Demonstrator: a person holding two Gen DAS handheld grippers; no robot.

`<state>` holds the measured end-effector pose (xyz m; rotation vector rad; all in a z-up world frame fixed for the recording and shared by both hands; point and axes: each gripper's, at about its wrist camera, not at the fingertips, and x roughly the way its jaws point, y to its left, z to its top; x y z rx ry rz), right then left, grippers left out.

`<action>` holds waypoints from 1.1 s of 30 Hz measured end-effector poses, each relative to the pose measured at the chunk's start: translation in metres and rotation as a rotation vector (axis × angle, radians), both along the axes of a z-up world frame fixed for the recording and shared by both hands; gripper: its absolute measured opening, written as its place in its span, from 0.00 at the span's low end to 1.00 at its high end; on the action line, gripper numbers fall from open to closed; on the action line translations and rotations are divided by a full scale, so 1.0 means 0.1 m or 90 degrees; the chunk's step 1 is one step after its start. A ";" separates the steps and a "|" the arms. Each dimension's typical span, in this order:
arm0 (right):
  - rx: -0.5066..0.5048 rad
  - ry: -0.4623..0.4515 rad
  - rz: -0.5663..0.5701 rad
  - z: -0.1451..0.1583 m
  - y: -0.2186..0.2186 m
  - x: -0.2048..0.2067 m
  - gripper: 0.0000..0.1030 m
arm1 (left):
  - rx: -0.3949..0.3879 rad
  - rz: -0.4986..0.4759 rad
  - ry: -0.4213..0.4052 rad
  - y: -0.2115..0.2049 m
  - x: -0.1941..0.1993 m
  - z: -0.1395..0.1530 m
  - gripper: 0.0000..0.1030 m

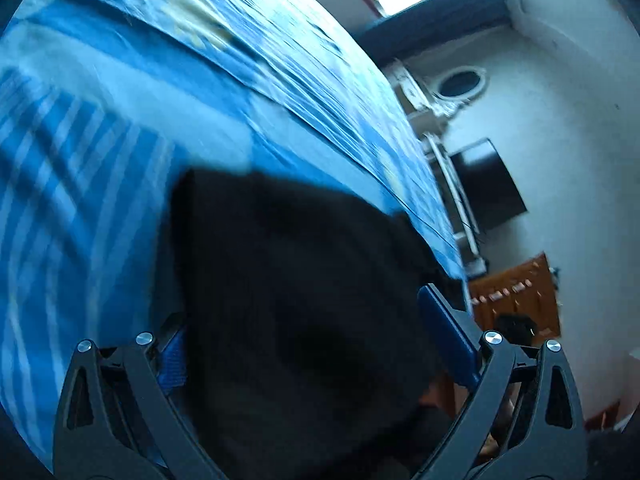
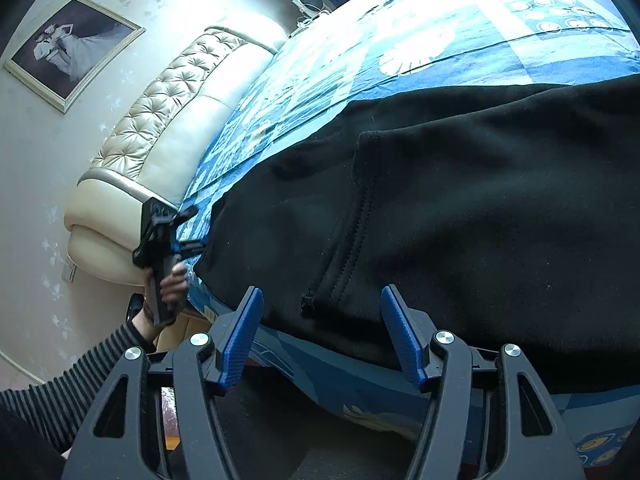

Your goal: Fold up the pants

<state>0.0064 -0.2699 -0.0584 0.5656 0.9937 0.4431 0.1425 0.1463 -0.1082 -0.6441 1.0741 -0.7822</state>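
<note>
In the left wrist view, blur is noted throughout; the black pants [image 1: 296,300] fill the space between the left gripper's [image 1: 304,320] spread fingers [image 1: 444,316], and whether the cloth is pinched cannot be told. In the right wrist view, the pants are seen lying on the blue-patterned bed [image 2: 400,40], folded, a stitched seam visible, their far end cut off. The right gripper [image 2: 322,336] stands open, its fingers [image 2: 244,328] clear of the cloth.

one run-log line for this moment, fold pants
stage: mid-fold | pants: black, on bed | left gripper: at pants edge, grip unclear | right gripper: open, pants between fingers
</note>
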 end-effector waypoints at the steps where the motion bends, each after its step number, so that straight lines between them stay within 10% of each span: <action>1: -0.006 -0.004 -0.001 0.01 0.01 -0.01 0.65 | 0.004 -0.006 -0.005 -0.05 -0.06 0.01 0.95; 3: -0.038 -0.020 -0.005 0.07 0.05 -0.03 0.66 | 0.019 -0.012 -0.015 -0.16 -0.16 0.02 0.92; 10: -0.226 -0.068 -0.038 0.32 0.21 -0.11 0.77 | 0.093 0.028 0.037 -0.19 -0.12 -0.03 0.29; 24: -0.422 -0.068 -0.127 0.45 0.06 -0.13 0.78 | 0.271 0.061 -0.004 -0.44 -0.19 0.33 0.18; 33: -0.438 -0.062 -0.145 0.47 -0.04 -0.12 0.78 | 0.275 0.089 -0.027 -0.50 -0.30 0.70 0.14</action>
